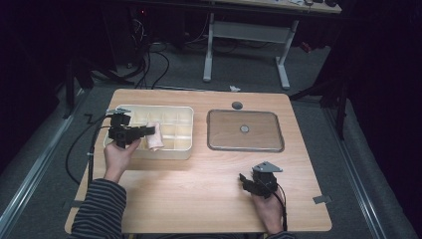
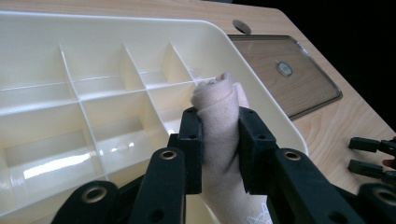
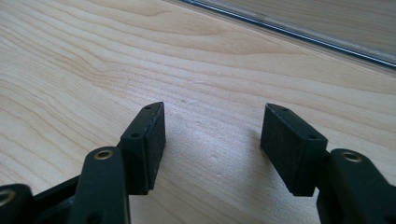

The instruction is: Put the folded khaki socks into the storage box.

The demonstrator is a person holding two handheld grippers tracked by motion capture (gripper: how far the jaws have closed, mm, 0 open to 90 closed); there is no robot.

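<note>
While the rolled beige sock (image 2: 219, 121) sits clamped in the left gripper (image 1: 144, 131), it hangs over the cream plastic divided tray (image 1: 184, 152), not yet set down.

Left to right: left gripper's jaws are pinched on the sock roll from both sides, holding it above the compartments near the tray's near-right end; in the left gripper view the compartments (image 2: 56, 149) in sight look empty, so I judge the pick done and the drop into a cell still to do. The clear flat lid with a round centre knob (image 1: 245, 130) lies apart on the light wooden table (image 1: 199, 199), so closing the tray likely remains too. Right gripper (image 1: 247, 182) rests low on the table, jaws spread wide, nothing between them.
</note>
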